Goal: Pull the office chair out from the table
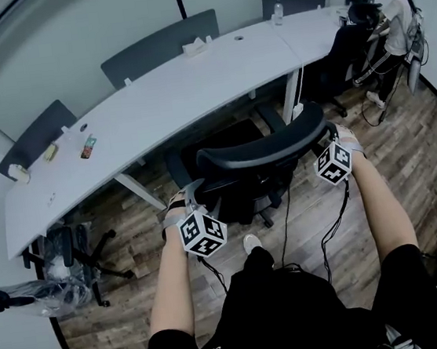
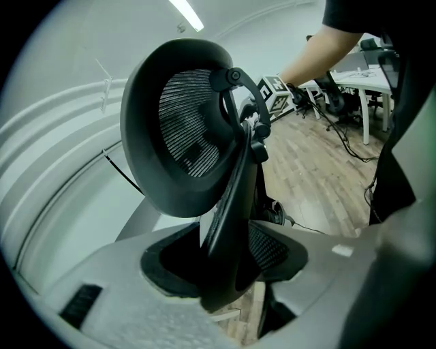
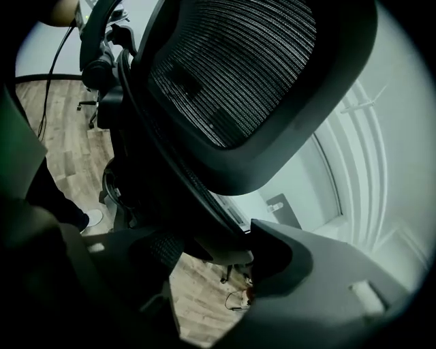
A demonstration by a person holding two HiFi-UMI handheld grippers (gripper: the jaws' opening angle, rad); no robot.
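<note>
The black mesh office chair [image 1: 256, 157] stands on the wood floor, apart from the long white table [image 1: 162, 98], with its back toward me. My left gripper [image 1: 189, 195] is shut on the left edge of the backrest; in the left gripper view the dark frame [image 2: 228, 225] runs down between the jaws of that gripper [image 2: 225, 276]. My right gripper [image 1: 331, 138] grips the right end of the backrest's top rim. In the right gripper view the frame [image 3: 204, 225] fills the wide space between the jaws of this gripper [image 3: 211, 253].
Grey chairs [image 1: 160, 50] line the table's far side. A plastic-wrapped chair [image 1: 63, 264] stands at the left. A person [image 1: 393, 22] is at the desk end, back right. Cables [image 1: 287, 217] trail over the floor under the chair. Small packets [image 1: 88, 146] lie on the table.
</note>
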